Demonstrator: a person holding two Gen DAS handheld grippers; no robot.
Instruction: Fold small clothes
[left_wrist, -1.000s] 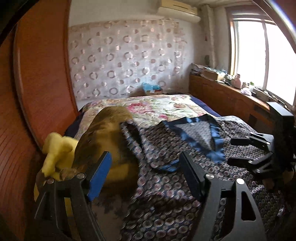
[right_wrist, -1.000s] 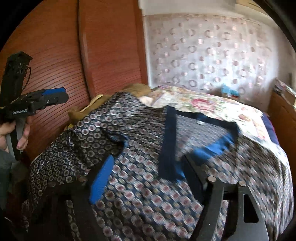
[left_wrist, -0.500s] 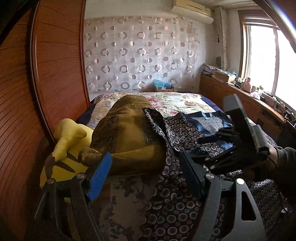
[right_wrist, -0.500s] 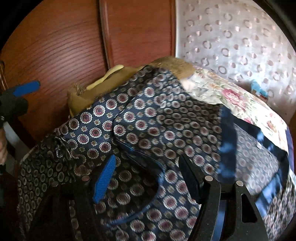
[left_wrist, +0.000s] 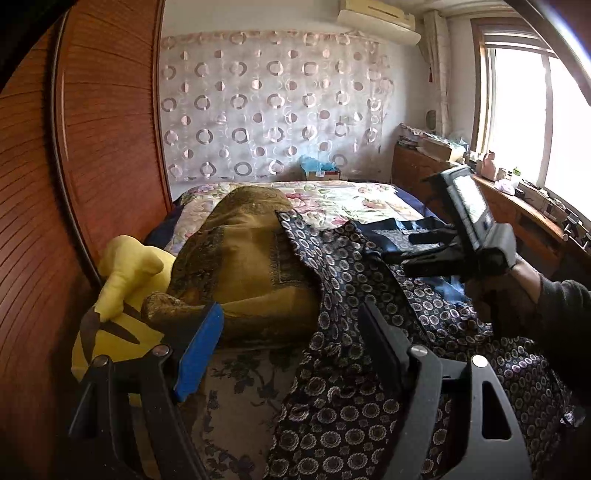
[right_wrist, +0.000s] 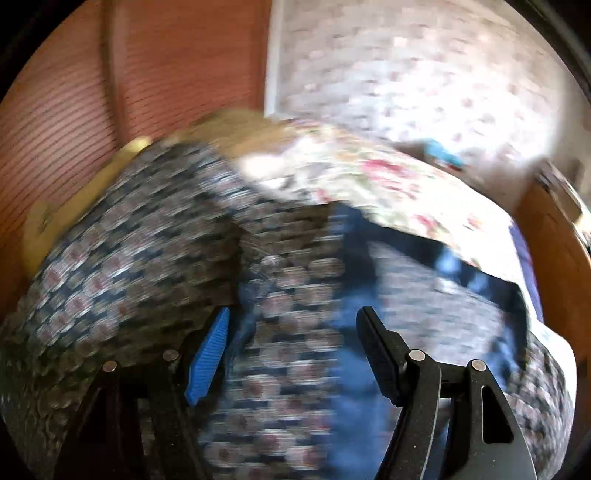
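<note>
Patterned garment (left_wrist: 354, 295) (dark, ring-printed, blue-trimmed) spread over the near and right part of the bed (left_wrist: 332, 199), its left margin lapping onto an olive-brown cushion (left_wrist: 240, 258) beside a yellow plush toy (left_wrist: 125, 266) at the bed's left edge, against the wooden headboard panel (left_wrist: 74, 184). Compared with one second earlier, the left view has drawn back and swung left: cushion and toy now fill its lower left, and bare bedcover shows beneath the left hand-held gripper (left_wrist: 288, 354), whose jaws stand wide apart and hold nothing. The right hand-held gripper (left_wrist: 417, 251), carried in a dark-gloved hand (left_wrist: 506, 258), has moved from the bed's right edge toward the middle of the garment, low over the blue trim (left_wrist: 391, 225); whether it touches the cloth cannot be told there. In its own view the right hand-held gripper (right_wrist: 295, 350) shows its jaws parted with no cloth between them, and the heavy motion blur, absent half a second earlier, indicates rapid travel across the garment (right_wrist: 166, 258). Judged from this, the garment remains unfolded and ungrasped; the right side appears to be closing on an edge or the trim as a first hold, while the left has withdrawn toward the near left margin, plausibly to take the opposite edge.
</note>
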